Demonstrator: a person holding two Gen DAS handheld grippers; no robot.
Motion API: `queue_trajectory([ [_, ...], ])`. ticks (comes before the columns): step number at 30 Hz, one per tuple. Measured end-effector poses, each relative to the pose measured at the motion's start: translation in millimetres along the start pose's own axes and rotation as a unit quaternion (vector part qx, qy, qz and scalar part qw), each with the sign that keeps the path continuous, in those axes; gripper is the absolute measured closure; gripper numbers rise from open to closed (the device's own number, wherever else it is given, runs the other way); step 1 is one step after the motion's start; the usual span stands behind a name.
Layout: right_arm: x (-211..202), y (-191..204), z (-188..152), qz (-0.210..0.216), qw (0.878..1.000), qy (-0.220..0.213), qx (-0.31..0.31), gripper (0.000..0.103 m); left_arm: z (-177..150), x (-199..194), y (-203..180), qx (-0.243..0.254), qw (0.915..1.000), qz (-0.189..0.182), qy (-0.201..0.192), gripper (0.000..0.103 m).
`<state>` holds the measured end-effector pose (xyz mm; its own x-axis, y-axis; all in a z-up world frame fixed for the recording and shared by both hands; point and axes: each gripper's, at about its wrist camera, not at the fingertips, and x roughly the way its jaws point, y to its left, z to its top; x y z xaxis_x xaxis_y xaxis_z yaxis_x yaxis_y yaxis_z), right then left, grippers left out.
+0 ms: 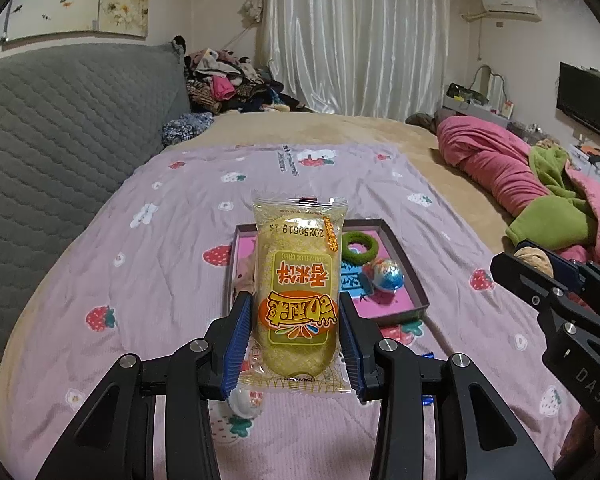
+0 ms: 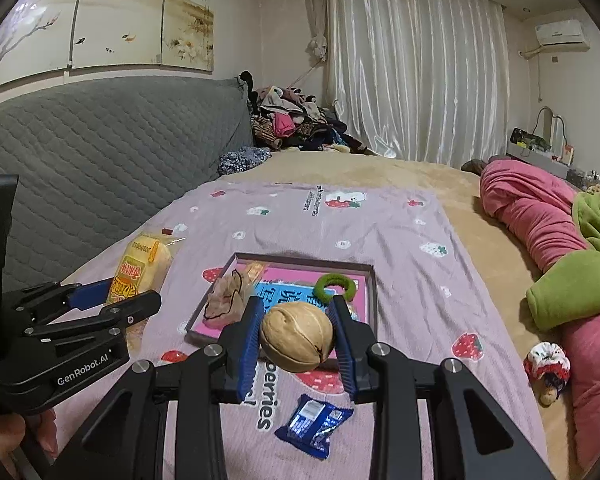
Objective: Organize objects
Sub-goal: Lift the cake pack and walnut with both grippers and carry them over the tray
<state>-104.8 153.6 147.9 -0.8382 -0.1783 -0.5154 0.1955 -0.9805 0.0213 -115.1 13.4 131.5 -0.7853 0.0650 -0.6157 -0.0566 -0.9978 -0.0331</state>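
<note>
Left wrist view
Left tool: the left tool (image 1: 296,312) is gripping a yellow rice cake packet (image 1: 298,280) between its blue pads, the packet sticking out forward, lifted clear of the bed.
Tray: a shallow pink-lined box tray (image 1: 404,264) is lying on the blanket beyond the packet, holding a green ring (image 1: 360,246) and a foil-wrapped egg candy (image 1: 386,274).
Below the tool: a small white round candy (image 1: 246,402) is lying on the blanket under the left finger.
Surface: a lilac strawberry-print blanket (image 1: 148,280) is covering part of a tan bed (image 1: 340,128).
Room: a grey quilted headboard (image 1: 72,128) is standing on the left, white curtains (image 1: 356,36) at the back, a pink quilt (image 1: 496,160) bunched on the right, a television (image 1: 588,100) on the right wall.

Right wrist view
Right tool: the right tool (image 2: 298,338) is clamping a walnut (image 2: 296,336) between its pads, above the near edge of the tray (image 2: 300,260).
Tray contents: a beige crumpled item (image 2: 226,300) and the green ring (image 2: 334,284) are sitting inside.
Blanket: a blue snack wrapper (image 2: 314,422) is lying on it just below the tool.
Left side: the left tool (image 2: 100,300) is holding the packet (image 2: 138,268).
Room: a painted wall panel (image 2: 140,12) is hanging over the headboard (image 2: 112,140); an air conditioner (image 2: 562,34) is mounted high on the right.
</note>
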Motion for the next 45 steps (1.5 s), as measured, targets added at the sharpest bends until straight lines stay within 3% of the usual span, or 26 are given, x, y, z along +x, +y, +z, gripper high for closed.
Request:
queue_trajectory([
  [16,20,1,24,0.008,1.000,-0.012,-0.006,0.069,20,16,7,0.001,1.0000,0.005,-0.005,0.060],
  [29,37,6,55,0.021,0.999,-0.038,-0.015,0.069,60,39,19,-0.014,0.9997,0.003,-0.019,0.060],
  [37,72,3,42,0.034,0.999,-0.031,-0.007,0.069,44,90,21,-0.026,0.9997,-0.002,0.005,0.060],
  [45,138,-7,3,0.040,0.999,0.003,0.021,0.069,11,151,25,-0.024,0.9992,0.011,0.031,0.060],
])
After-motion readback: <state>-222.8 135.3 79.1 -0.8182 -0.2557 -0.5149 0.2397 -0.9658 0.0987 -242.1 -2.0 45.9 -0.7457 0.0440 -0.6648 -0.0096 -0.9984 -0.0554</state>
